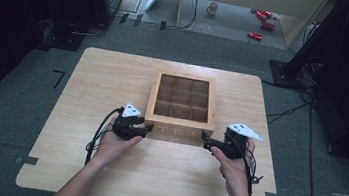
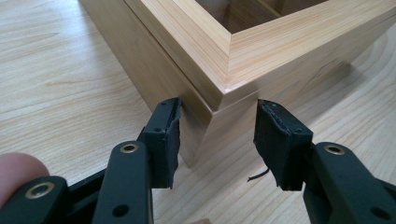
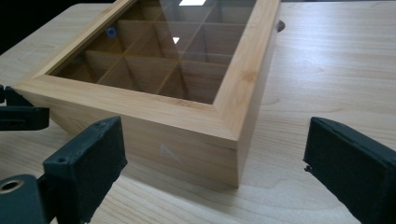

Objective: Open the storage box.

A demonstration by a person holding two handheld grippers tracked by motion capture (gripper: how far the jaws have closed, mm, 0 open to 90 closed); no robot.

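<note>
A wooden tea box (image 1: 179, 127) with a glass-windowed lid and several compartments sits shut at the middle of the table. My left gripper (image 1: 147, 127) is at the box's near left corner. In the left gripper view the jaws (image 2: 217, 122) straddle that corner of the box (image 2: 261, 46). One pad (image 2: 166, 140) lies close against the side wall, and the other pad (image 2: 280, 144) stands a little off the front wall. My right gripper (image 1: 206, 141) is at the near right corner. Its jaws (image 3: 215, 135) stand wide open around that corner of the box (image 3: 187, 112), touching nothing.
The light wooden table (image 1: 115, 75) has bare room on all sides of the box. My left gripper's tip (image 3: 18, 114) pokes in at the left edge of the right gripper view. A mug (image 1: 212, 8) and red items (image 1: 263, 18) lie on the floor far behind.
</note>
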